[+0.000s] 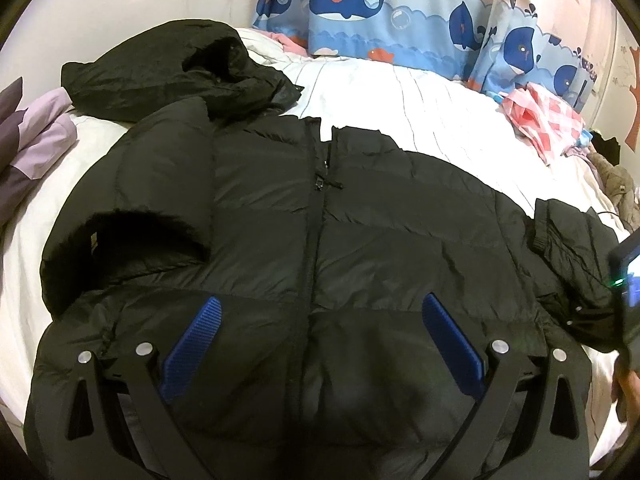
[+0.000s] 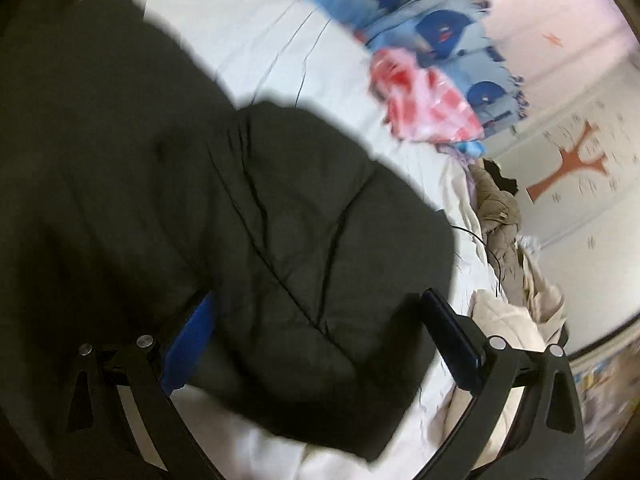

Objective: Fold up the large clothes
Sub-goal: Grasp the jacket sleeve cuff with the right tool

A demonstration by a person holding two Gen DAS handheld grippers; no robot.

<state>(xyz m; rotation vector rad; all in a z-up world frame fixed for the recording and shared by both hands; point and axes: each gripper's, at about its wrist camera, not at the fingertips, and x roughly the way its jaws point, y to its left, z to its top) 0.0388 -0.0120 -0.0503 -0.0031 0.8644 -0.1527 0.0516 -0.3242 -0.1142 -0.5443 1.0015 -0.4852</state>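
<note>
The right wrist view is motion-blurred throughout, the black jacket [image 2: 240,200] there hides most of the right gripper's left pad [image 2: 192,328], and the jacket's hem [image 1: 304,440] is cut off by the left wrist view's bottom edge.

Two black linkage arms, each fitted with round silver screws and triangular cut-outs, are seen on the left gripper [image 1: 320,336]. Ribbed blue pads [image 1: 192,348] are mounted on the fingers. The same black frame and blue pads are seen, blurred, on the right gripper [image 2: 320,336].
</note>
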